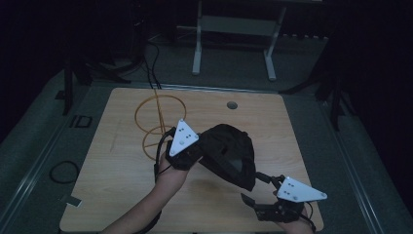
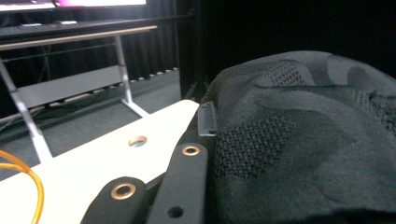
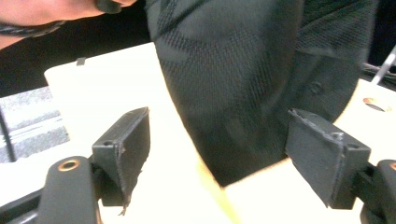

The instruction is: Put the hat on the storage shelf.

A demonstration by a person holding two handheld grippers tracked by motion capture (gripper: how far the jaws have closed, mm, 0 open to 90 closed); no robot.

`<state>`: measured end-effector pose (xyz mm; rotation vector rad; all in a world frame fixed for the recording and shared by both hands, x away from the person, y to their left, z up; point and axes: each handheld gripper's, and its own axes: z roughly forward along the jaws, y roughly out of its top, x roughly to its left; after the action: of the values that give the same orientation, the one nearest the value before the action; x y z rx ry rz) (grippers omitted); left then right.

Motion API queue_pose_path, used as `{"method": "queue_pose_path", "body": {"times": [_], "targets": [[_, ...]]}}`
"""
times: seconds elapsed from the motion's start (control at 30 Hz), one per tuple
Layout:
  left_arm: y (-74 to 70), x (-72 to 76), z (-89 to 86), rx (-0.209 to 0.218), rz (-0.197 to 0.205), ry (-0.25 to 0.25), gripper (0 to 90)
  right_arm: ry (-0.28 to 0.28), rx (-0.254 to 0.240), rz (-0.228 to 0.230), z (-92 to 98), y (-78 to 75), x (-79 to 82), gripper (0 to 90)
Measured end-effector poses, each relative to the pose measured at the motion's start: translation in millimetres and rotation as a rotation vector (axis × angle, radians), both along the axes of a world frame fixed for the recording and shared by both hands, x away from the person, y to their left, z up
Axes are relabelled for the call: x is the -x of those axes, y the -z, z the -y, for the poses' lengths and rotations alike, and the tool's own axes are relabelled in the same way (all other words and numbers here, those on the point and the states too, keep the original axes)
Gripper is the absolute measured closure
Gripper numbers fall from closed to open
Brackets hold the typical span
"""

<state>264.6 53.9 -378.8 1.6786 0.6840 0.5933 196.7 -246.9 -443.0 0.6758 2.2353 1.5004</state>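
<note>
- We see a dark knitted garment (image 1: pixel 229 153) held up over the wooden tabletop (image 1: pixel 117 165), pinched in our left tool (image 1: pixel 187 158), which is clamped tight on the fabric's upper edge.
- Our right tool (image 1: pixel 258 192) sits just below the hanging hem, its jaws spread wide and gripping nothing.
- To do this well, we should bring those open jaws around the lower edge, well in, before closing.
- An orange wire stand (image 1: pixel 158 119) stands beyond the left tool.
</note>
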Motion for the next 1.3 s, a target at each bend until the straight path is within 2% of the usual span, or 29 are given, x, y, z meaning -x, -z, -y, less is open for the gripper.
{"method": "queue_pose_path", "body": {"times": [0.07,0.13,0.17,0.27,0.3,0.37,0.4,0.43,0.5,0.53,0.67,0.77,0.9,1.17,1.3], "targets": [[1.3,0.1,-3.4,0.001,-0.003,0.031,89.0,-0.017,-0.017,0.006,9.4,-2.8,7.1,29.1],[1.7,0.7,-4.4,-0.003,-0.002,0.035,89.0,-0.032,-0.028,0.020,17.4,-7.0,12.6,32.2],[2.0,4.8,-6.9,-0.029,0.012,0.058,89.0,-0.046,-0.045,0.028,23.5,-11.1,15.7,33.7],[2.0,9.1,-11.7,-0.044,0.027,0.137,89.0,-0.061,-0.079,0.055,36.6,-22.9,20.5,36.4],[1.7,9.2,-13.7,-0.050,0.027,0.182,89.0,-0.055,-0.074,0.077,39.1,-27.0,21.2,38.2],[1.1,9.4,-17.1,-0.056,0.035,0.223,89.0,-0.049,-0.052,0.112,40.2,-34.4,21.0,39.0],[0.5,8.5,-19.3,-0.048,0.029,0.275,89.0,-0.053,-0.042,0.127,39.3,-37.5,20.4,41.9],[0.3,8.8,-21.4,-0.044,0.050,0.320,89.0,-0.060,-0.027,0.142,37.1,-40.4,19.9,42.2],[-1.3,8.4,-24.6,-0.047,0.047,0.408,88.9,-0.081,-0.004,0.171,30.3,-45.8,19.4,44.5],[-1.5,9.8,-25.6,-0.041,0.062,0.444,88.9,-0.094,0.005,0.188,26.3,-48.2,19.6,45.4],[-2.7,12.8,-26.4,-0.056,0.051,0.523,88.9,-0.173,0.038,0.245,8.6,-56.4,21.4,48.2],[-1.7,13.5,-26.0,-0.049,0.042,0.561,88.9,-0.222,0.046,0.278,-2.5,-60.1,23.2,50.6],[-1.5,12.5,-25.1,-0.035,0.028,0.570,88.9,-0.268,0.066,0.293,-12.6,-60.2,21.3,52.9],[-0.4,6.1,-24.8,-0.020,0.018,0.556,88.9,-0.268,0.085,0.317,-18.6,-55.8,14.2,62.6],[1.4,2.2,-22.6,-0.027,0.006,0.551,88.9,-0.248,0.113,0.319,-21.1,-52.7,10.1,73.9]]}}
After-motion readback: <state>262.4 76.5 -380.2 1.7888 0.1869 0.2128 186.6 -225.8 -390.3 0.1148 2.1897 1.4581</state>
